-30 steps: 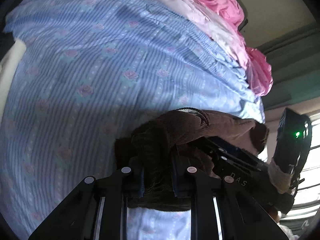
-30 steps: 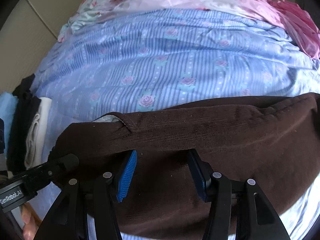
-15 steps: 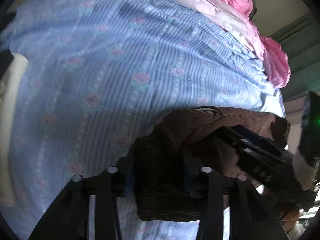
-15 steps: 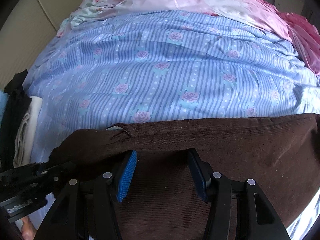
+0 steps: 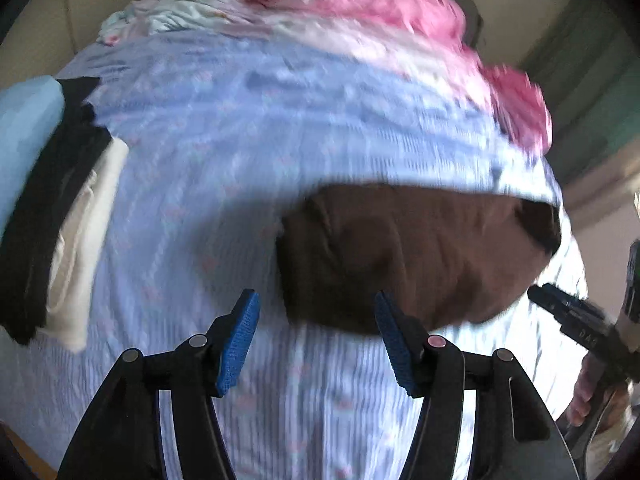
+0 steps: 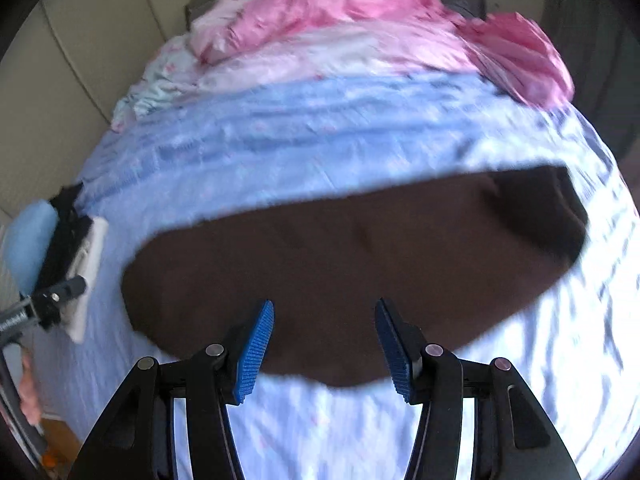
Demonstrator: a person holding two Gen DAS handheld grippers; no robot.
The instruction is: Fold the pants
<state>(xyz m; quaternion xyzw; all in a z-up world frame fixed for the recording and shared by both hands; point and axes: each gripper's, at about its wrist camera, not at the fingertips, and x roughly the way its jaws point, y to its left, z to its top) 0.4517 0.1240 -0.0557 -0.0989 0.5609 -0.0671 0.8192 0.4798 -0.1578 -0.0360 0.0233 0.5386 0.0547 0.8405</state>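
**Bed surface with folded pants, both grippers clear**

The work surface is a bed covered by a blue striped bedsheet with a rose print (image 6: 304,128); both views are motion-blurred.

Left gripper (image 5: 316,338): its jaws have just been opening and now stand apart, with only sheet between the blue ribbed pads (image 5: 240,340). The pads touch no fabric.

Right gripper (image 6: 324,346): jaws apart, nothing pressed between them.

The brown corduroy pants (image 6: 352,256) lie folded in a wide, flat bundle on the sheet, just ahead of both grippers and free of both.

Further out, a stack of folded blue, black and cream garments (image 5: 52,200) sits at the left edge of the bed. A crumpled pink satin quilt (image 6: 360,4) lies at the far end, against a beige padded wall (image 6: 48,80).
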